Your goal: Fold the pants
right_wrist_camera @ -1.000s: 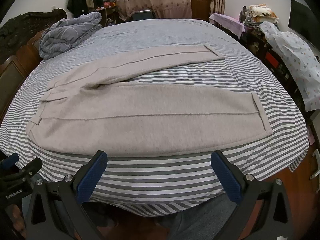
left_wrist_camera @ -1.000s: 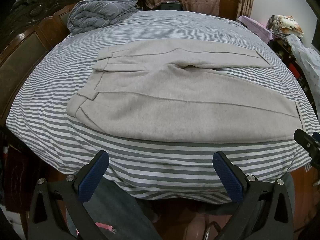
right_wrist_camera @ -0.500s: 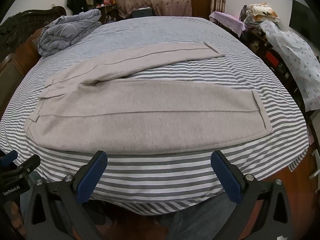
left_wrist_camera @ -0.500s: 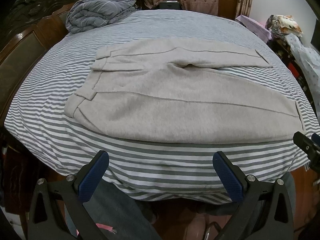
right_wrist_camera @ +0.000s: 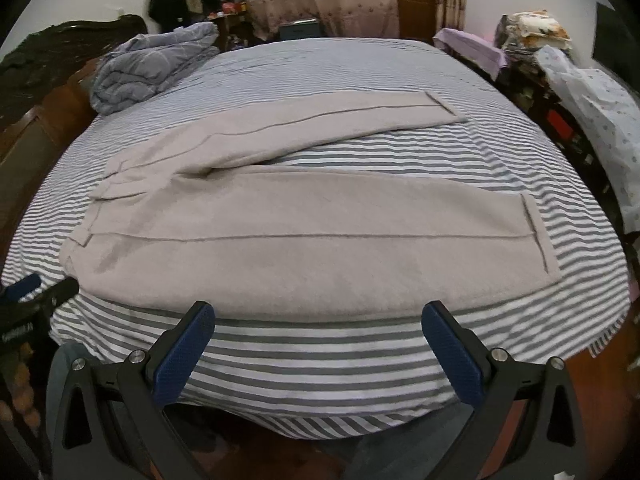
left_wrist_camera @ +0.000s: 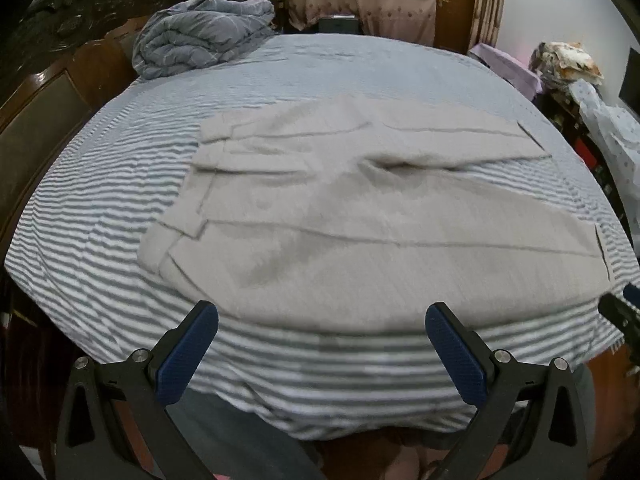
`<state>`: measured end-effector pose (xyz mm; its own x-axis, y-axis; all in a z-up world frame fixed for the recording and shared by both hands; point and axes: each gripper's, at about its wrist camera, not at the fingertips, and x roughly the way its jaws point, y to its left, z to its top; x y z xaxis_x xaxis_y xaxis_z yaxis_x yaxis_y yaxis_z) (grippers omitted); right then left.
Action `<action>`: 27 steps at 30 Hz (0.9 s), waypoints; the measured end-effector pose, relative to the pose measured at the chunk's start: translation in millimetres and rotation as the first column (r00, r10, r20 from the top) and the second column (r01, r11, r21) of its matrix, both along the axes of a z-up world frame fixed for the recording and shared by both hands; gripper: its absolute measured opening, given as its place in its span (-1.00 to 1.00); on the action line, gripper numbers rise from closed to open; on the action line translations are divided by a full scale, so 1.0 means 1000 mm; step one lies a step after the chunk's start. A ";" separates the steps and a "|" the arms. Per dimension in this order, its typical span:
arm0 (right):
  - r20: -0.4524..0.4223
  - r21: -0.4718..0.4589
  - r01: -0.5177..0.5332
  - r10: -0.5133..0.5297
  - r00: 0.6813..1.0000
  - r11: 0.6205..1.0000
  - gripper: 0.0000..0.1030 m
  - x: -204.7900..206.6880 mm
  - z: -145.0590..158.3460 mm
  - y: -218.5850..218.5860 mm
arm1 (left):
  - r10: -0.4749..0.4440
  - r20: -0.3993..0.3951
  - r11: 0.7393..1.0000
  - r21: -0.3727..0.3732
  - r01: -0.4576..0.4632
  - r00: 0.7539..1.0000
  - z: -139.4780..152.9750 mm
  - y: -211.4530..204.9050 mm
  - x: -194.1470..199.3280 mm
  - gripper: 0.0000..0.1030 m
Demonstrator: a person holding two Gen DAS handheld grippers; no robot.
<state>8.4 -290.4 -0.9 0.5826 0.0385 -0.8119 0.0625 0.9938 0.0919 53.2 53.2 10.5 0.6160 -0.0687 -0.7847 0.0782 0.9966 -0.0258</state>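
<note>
Light grey pants [left_wrist_camera: 360,240] lie flat on a striped bed [left_wrist_camera: 100,200], waistband to the left, legs spread to the right in a narrow V. They also show in the right wrist view [right_wrist_camera: 320,248], with both cuffs at the right. My left gripper [left_wrist_camera: 320,344] is open and empty, hovering over the bed's near edge just short of the pants' near side. My right gripper [right_wrist_camera: 320,340] is open and empty at the same edge, near the lower leg. Each gripper shows at the other view's border.
A rolled grey-blue quilt [left_wrist_camera: 200,48] lies at the bed's far left by the dark wooden headboard [left_wrist_camera: 60,80]. Piles of clothes and bags [right_wrist_camera: 580,100] stand along the right side. Curtains and a door are behind the bed.
Both grippers have moved forward and a little up toward the pants. The pants have not moved. Both stay open.
</note>
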 end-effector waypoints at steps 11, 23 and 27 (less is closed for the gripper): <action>0.000 -0.045 -0.143 0.143 0.990 0.989 0.98 0.080 0.034 -0.002 | 0.070 0.035 0.997 0.026 -0.071 0.997 0.019 0.083 0.085 0.99; -0.035 -0.082 -0.235 0.233 0.972 0.969 0.98 0.186 0.045 0.011 | 0.171 -0.062 0.984 -0.035 -0.174 0.983 -0.024 0.163 0.202 0.99; -0.078 -0.012 -0.278 0.276 0.958 0.961 0.96 0.234 0.029 0.017 | 0.179 -0.122 0.975 -0.109 -0.193 0.976 -0.044 0.183 0.247 0.96</action>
